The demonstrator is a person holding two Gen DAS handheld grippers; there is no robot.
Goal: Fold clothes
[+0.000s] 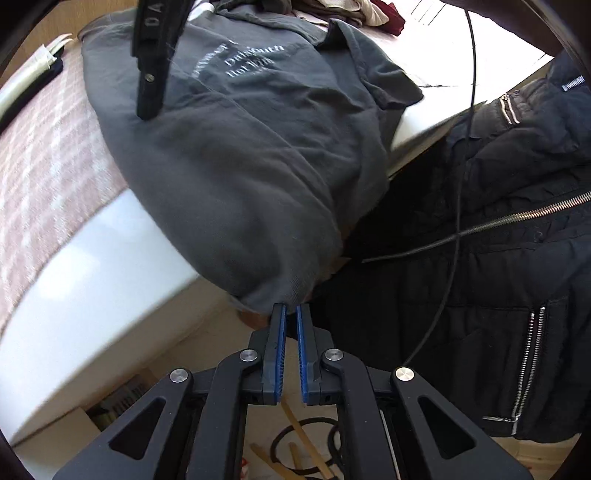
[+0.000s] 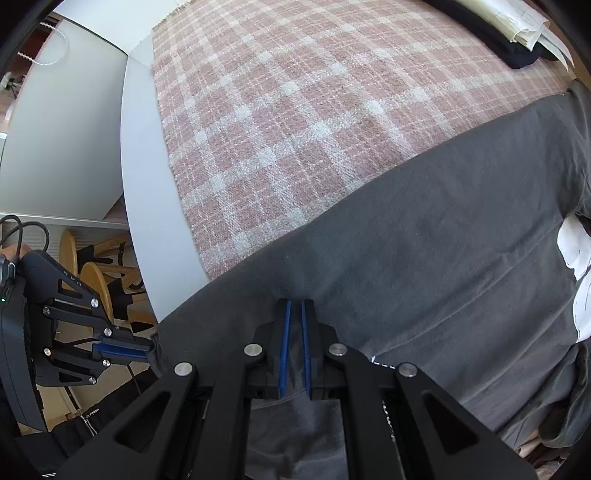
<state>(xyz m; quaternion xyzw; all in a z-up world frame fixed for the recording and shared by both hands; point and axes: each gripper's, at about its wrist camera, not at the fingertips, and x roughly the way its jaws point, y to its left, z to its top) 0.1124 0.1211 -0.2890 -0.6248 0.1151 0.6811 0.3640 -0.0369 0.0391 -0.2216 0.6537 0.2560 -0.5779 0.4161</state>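
Observation:
A dark grey T-shirt [image 1: 240,147] with white chest print lies on the table, its lower end hanging over the front edge. My left gripper [image 1: 290,309] is shut on the hanging hem corner, below the table edge. That gripper [image 2: 149,349] shows again at the left of the right wrist view, pinching the same corner. My right gripper [image 2: 295,304] is shut on a fold of the shirt [image 2: 424,258] near its side edge, with grey cloth between the blue pads. In the left wrist view it [image 1: 147,107] reaches down onto the shirt at the upper left.
A pink plaid cloth [image 2: 295,110] covers the white table [image 2: 140,184]. A folded black and cream stack [image 2: 517,33] lies at its far side, and a heap of clothes [image 1: 351,11] beyond the shirt. A person's black jacket [image 1: 498,258] is close on the right. Wooden stools [image 2: 96,280] stand below.

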